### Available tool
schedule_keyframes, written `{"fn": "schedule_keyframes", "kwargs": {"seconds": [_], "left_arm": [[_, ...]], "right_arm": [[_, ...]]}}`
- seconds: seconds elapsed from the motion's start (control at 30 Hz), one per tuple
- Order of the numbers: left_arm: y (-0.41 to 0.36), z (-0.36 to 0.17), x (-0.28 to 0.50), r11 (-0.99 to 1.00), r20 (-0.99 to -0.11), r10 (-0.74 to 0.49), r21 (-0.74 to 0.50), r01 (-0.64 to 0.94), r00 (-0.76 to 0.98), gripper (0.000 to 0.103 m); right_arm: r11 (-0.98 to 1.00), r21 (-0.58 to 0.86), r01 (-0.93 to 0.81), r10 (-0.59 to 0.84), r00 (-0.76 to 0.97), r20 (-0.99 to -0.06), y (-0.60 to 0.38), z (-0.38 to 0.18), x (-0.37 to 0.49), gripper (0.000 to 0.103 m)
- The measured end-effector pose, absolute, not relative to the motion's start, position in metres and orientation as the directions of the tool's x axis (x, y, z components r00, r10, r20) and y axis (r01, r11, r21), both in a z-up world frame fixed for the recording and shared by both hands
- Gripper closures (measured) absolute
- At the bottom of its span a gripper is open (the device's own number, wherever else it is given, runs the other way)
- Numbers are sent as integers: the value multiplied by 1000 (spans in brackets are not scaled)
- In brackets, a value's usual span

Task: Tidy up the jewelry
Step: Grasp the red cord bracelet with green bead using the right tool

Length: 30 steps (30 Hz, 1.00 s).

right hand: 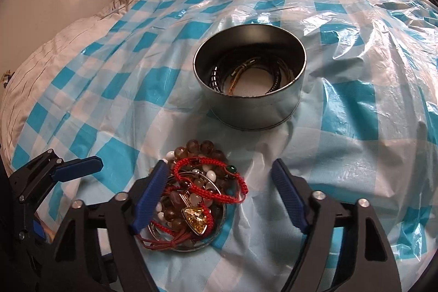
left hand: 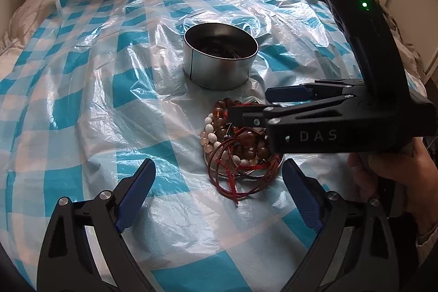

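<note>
Sorting partly done, by look of it: tin [right hand: 249,89] on bed [left hand: 82,106] already holds few dark and gold bracelets; heap of beads and red cords [right hand: 191,199] on shallow lid just in front of tin not yet moved. Right gripper [right hand: 219,193] angled down over heap, jaws apart, one finger touching beads, red cord between, nothing clamped. Left gripper [left hand: 219,196] tilted down near heap, jaws wide, empty. Hand [left hand: 391,182] grips right tool.

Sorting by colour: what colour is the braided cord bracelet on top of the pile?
Red braided cord bracelet; right wrist view.
</note>
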<state>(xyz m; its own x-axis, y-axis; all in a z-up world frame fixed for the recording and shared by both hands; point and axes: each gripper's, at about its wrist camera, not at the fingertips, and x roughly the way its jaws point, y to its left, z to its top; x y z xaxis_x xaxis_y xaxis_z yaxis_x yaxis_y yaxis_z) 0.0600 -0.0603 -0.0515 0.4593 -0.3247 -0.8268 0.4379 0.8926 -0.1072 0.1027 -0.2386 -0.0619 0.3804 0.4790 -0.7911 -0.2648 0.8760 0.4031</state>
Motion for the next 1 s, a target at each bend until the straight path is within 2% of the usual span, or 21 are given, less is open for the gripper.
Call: {"fn": "schedule_keyframes", "kwargs": {"seconds": [0.1,0.17,0.43,0.57,0.63,0.67,0.73,0.77,0.8,0.83,0.87,1.0], "left_arm": [[-57,-53,64,898,-830,-327,-124,423,452,13],[-55,-53,65,899,-831,-330,-134,416,447,13],[-55,-55,65,897,-833,-332,-133,421,443,13],[-56,-55,65,896,-833,-333,-133,424,441,13],[-57,-55,65,895,-834,-332,-130,427,442,13],[-58,-55,65,894,-832,-333,-129,430,443,13],[-60,-54,63,891,-829,-334,-123,436,449,13],[-61,-54,63,890,-828,-334,-121,439,450,13],[-61,-54,63,890,-828,-334,-119,441,450,13],[-61,-54,62,890,-828,-333,-117,441,451,13],[-61,-53,62,890,-826,-334,-117,441,455,13],[-64,-49,59,879,-813,-349,-113,462,466,13]], "right_arm": [[861,467,-200,507,378,-774,-257,-66,105,87],[857,489,-163,511,390,-766,-268,-66,105,93],[829,551,-98,534,431,-728,-293,-62,104,94],[832,547,-90,531,417,-738,-292,-67,108,92],[844,530,-88,515,412,-752,-288,-70,110,73],[851,517,-92,505,412,-758,-286,-71,111,57],[866,488,-105,485,410,-773,-280,-72,113,56],[874,473,-112,474,408,-780,-278,-72,113,59],[878,464,-118,470,403,-785,-276,-73,112,77],[877,464,-123,472,399,-786,-276,-73,111,88],[874,469,-125,477,400,-783,-277,-72,110,94],[860,492,-131,496,437,-750,-282,-63,108,94]]}}
